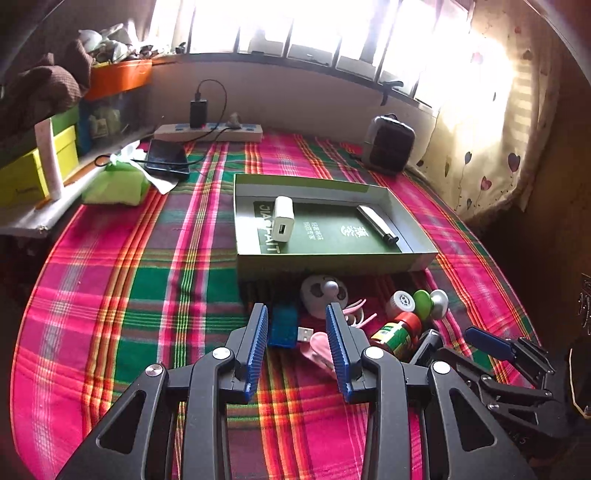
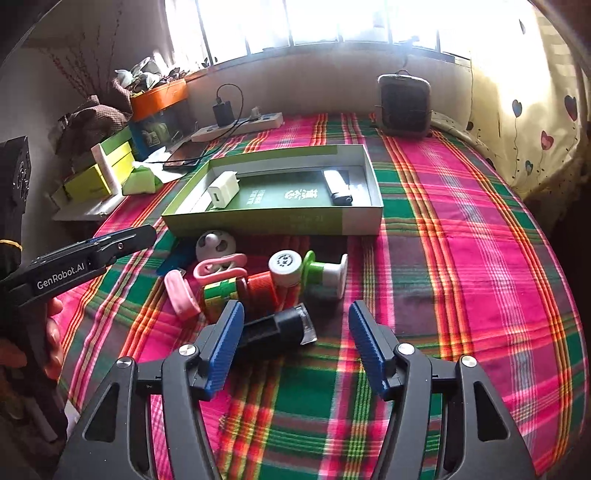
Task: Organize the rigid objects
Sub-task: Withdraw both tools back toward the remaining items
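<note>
Indoors, both open grippers, left [image 1: 297, 325] and right [image 2: 295, 325], hover over a plaid bedspread [image 1: 147, 277] beneath sunlit windows [image 1: 314, 26].

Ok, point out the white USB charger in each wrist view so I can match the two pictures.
Left wrist view: the white USB charger lies in the left part of the green box, a little above picture centre.
Right wrist view: the charger lies in the box's left part, upper left of centre.
Shared landmark: the black lighter in the box's right part.
</note>
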A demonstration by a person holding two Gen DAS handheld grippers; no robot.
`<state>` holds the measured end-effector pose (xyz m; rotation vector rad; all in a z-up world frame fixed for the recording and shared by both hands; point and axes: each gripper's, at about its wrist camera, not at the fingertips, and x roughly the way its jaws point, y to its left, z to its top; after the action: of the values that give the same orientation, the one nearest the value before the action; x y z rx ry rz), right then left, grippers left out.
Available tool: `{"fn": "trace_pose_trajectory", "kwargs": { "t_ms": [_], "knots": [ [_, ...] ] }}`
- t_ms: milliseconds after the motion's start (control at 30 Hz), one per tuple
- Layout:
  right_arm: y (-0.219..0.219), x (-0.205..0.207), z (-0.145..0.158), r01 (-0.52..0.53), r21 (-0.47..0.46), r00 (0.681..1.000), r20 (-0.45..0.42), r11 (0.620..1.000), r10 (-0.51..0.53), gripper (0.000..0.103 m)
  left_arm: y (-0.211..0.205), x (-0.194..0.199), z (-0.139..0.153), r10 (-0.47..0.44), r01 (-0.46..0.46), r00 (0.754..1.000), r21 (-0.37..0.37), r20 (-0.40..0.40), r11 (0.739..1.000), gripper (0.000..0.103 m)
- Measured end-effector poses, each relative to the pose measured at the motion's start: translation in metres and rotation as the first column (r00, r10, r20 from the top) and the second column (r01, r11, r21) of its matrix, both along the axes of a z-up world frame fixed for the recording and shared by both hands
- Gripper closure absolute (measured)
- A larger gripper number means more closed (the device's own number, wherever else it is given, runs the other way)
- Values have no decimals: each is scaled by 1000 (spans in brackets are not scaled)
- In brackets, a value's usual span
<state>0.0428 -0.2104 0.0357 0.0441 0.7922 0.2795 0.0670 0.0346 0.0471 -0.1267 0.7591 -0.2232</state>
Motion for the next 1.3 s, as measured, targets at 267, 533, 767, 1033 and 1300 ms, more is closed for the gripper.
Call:
{"fn": "trace_pose_trajectory", "kwargs": {
  "t_ms": [267, 533, 767, 1033, 1300],
  "knots": [
    [23, -5, -15, 42, 5, 998, -42, 999, -42, 42, 12, -16, -8, 10, -10, 1000, -11, -12, 1000, 71],
    [38, -1, -25, 74, -86, 996, -50, 993, -79, 38, 16, -18, -11, -1, 1, 1000, -22, -20, 1000, 71],
    [28, -11, -24, 123, -143, 991, -35, 982, -129, 36, 6, -17, -12, -49, 48, 998, -23, -25, 999, 71],
    [-1, -21, -22, 209, -141, 976, -32, 968, -215, 36, -9, -15, -13, -100, 100, 994, -21, -31, 995, 71],
    [1, -10, -25, 211, -119, 976, -35, 970, -216, 36, -18, -12, -13, -117, 117, 992, -8, -38, 993, 71]
  ]
}}
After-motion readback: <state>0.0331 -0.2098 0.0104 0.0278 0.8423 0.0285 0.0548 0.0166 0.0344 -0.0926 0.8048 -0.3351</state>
